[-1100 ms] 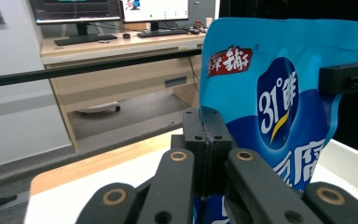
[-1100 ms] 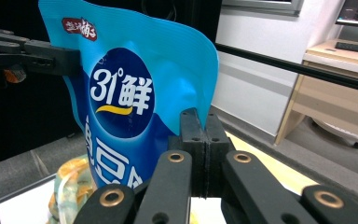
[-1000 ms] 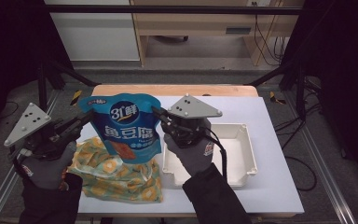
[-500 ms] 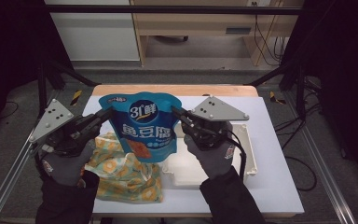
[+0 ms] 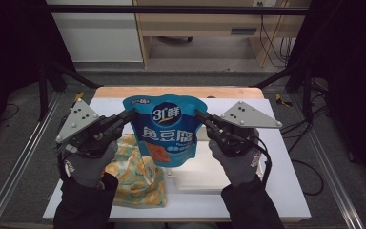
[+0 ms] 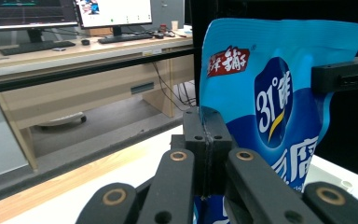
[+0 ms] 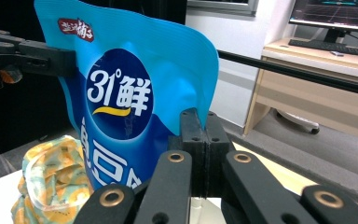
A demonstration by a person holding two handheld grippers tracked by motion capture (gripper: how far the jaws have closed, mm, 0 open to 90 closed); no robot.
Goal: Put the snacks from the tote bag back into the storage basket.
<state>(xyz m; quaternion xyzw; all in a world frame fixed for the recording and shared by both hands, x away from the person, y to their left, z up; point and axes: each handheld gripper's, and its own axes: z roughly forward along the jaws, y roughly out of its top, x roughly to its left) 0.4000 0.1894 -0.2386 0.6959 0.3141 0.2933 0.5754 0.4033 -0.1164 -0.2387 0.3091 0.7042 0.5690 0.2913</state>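
A blue snack pouch (image 5: pixel 167 129) with white and red print hangs upright in the air above the table, held by both sides. My left gripper (image 5: pixel 129 114) is shut on the pouch's left edge (image 6: pixel 205 116). My right gripper (image 5: pixel 201 116) is shut on its right edge (image 7: pixel 200 116). In the left gripper view the right gripper's black jaw tip (image 6: pixel 340 77) pinches the pouch's far edge. In the right gripper view the left gripper's tip (image 7: pixel 46 58) pinches the other edge. A yellow and green patterned bag (image 5: pixel 136 179) lies on the white table (image 5: pixel 286 186) below the pouch.
A shallow white tray (image 5: pixel 209 174) sits on the table beneath my right hand. The wooden table edge (image 5: pixel 181 91) runs along the far side. Black frame rails (image 5: pixel 19 157) flank the table. A desk with monitors (image 6: pixel 74 11) stands beyond.
Both hands have carried the pouch to the right across the table. It now hangs over the tray's left end instead of over the patterned bag.
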